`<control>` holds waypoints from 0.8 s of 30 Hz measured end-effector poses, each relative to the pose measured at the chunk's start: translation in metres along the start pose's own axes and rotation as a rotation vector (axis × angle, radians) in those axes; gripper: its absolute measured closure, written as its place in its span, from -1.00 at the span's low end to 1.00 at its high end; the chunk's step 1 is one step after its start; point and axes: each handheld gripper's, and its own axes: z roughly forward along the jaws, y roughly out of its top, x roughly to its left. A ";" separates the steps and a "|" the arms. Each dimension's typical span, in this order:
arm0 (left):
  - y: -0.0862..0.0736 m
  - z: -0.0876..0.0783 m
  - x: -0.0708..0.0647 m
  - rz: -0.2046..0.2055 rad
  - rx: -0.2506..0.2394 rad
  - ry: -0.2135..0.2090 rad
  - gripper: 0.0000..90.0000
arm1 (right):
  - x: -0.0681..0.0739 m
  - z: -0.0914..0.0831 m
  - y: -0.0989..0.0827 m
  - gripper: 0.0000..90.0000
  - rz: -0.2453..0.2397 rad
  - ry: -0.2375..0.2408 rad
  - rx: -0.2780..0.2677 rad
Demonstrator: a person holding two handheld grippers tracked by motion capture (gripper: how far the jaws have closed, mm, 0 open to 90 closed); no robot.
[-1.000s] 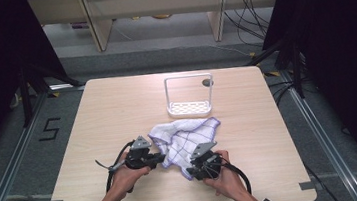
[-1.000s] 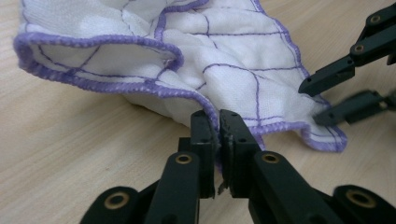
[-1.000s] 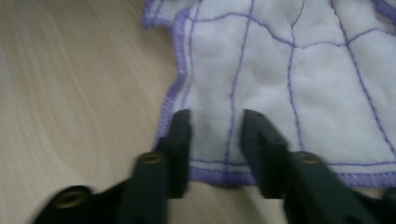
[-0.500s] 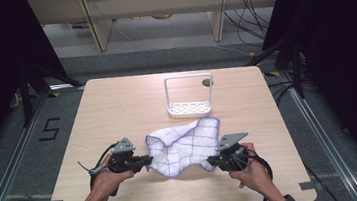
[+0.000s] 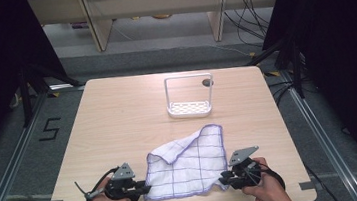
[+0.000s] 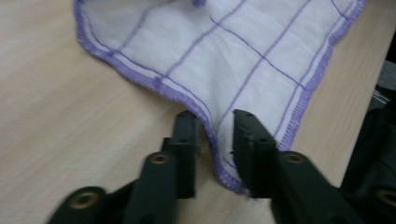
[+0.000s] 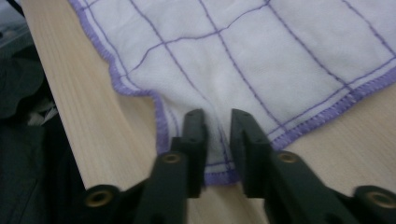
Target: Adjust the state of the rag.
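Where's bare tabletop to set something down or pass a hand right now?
Free: the table's whole left half, left of the white rack; the strip between rack and cloth; the right edge beside both. Crowded: the near edge, where the left gripper and right gripper flank the cloth's near corners.

cloth (image 5: 188,167): white, purple grid lines, purple stitched hem | table (image 5: 118,122): pale wood grain | rack (image 5: 189,97): white, perforated base | grippers: left (image 5: 143,190) and right (image 5: 223,178) black, grey top plates, brass-coloured screws | floor (image 5: 17,162): grey, black "5" mark
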 end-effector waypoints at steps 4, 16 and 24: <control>0.012 -0.010 0.000 0.010 -0.063 0.022 0.34 | -0.005 -0.012 0.004 0.28 -0.001 -0.041 -0.075; 0.049 0.006 -0.006 0.081 -0.045 0.027 0.14 | -0.017 -0.022 0.004 0.08 0.069 -0.090 -0.167; 0.072 0.034 -0.012 0.145 0.003 0.043 0.00 | -0.026 -0.023 -0.001 0.00 0.130 -0.125 -0.197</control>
